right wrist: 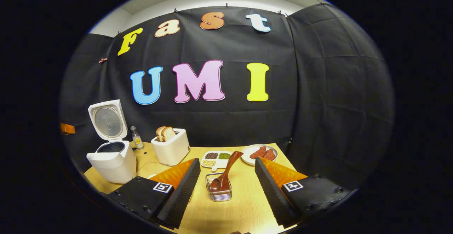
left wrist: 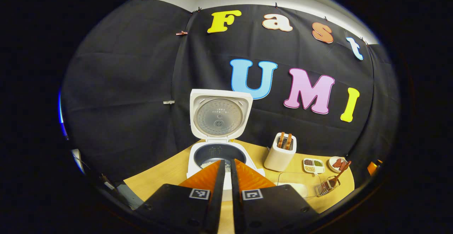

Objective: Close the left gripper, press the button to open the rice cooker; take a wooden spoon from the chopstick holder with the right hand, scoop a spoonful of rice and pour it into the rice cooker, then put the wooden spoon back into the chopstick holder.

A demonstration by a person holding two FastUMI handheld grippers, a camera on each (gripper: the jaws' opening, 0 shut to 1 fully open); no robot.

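Rice cooker (left wrist: 221, 149) sits white on the wooden table (right wrist: 244, 205) with its lid standing upright, the dark inner pot exposed with a little pale rice inside; left gripper (left wrist: 227, 166) hangs just before its front rim, fingers drawn nearly together on nothing; right of the cooker stands a toaster (right wrist: 171, 149) with bread; farther right, the wooden spoon (right wrist: 224, 173) leans bowl-down in the wire chopstick holder (right wrist: 218, 188); right gripper (right wrist: 226, 177) hovers with fingers spread wide, flanking that holder without touching.

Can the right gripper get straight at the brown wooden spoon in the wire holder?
Probably yes. The right gripper is open, and the brown wooden spoon stands in the small wire chopstick holder directly between its fingers, with nothing in front of it.
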